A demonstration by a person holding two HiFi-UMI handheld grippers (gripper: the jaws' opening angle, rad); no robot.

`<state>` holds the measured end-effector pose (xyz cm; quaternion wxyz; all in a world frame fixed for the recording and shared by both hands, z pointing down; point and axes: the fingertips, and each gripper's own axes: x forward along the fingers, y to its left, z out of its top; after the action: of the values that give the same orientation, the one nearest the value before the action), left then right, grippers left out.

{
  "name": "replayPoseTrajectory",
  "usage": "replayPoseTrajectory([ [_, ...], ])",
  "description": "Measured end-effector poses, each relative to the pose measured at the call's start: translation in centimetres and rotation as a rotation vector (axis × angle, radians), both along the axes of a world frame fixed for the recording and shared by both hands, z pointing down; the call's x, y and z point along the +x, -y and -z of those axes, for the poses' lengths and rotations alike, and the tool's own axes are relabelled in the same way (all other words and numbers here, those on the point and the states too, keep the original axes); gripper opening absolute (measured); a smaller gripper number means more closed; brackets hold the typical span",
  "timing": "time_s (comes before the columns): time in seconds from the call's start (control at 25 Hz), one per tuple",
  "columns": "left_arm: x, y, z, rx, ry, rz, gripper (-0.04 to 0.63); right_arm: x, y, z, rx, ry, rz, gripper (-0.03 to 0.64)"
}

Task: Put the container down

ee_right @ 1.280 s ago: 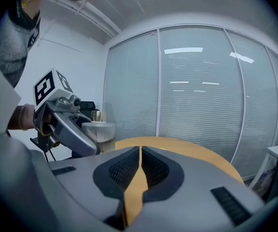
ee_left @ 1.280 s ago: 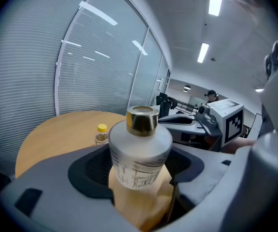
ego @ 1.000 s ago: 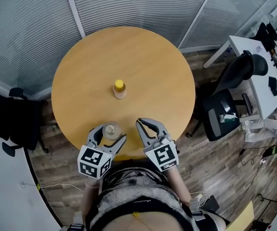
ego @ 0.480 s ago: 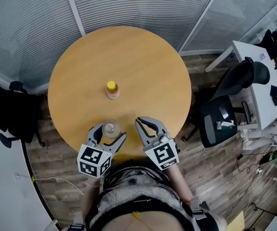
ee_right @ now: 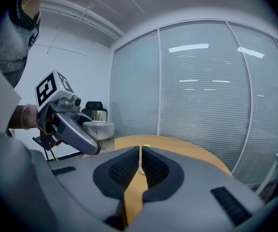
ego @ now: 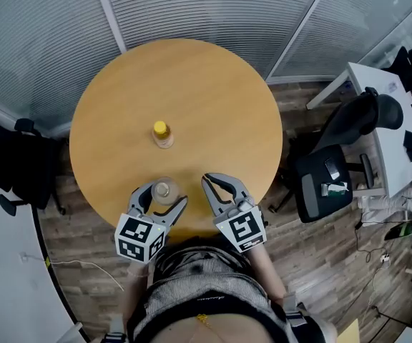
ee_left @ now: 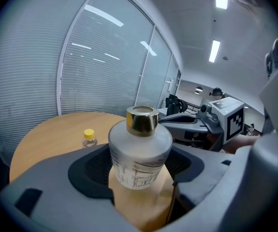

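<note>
Bottle of frosted glass, gold-capped, sits clamped by its wide body in the left gripper at the round table's near edge. Likely weighty, slick and breakable, so that body grip suits; the right gripper's jaws meet on nothing.

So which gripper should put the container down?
Left. The left gripper holds the container between its jaws above the table's near edge; the right gripper is shut and empty.

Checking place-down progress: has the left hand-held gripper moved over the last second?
Yes, slightly. Measured against the yellow-capped bottle and the table, the left hand-held gripper, shut on the container, has drifted right.
</note>
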<state>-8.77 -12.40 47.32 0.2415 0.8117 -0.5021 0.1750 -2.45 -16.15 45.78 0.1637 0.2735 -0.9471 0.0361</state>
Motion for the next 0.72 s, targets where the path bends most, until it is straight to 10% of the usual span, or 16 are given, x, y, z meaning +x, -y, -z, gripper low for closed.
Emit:
replayPoseTrajectory([
  [0.72,-0.7,0.7,-2.0,-0.018,0.052,0.008,0.339,-0.4,0.4,-0.7,-0.011,-0.022,0.012,0.027],
])
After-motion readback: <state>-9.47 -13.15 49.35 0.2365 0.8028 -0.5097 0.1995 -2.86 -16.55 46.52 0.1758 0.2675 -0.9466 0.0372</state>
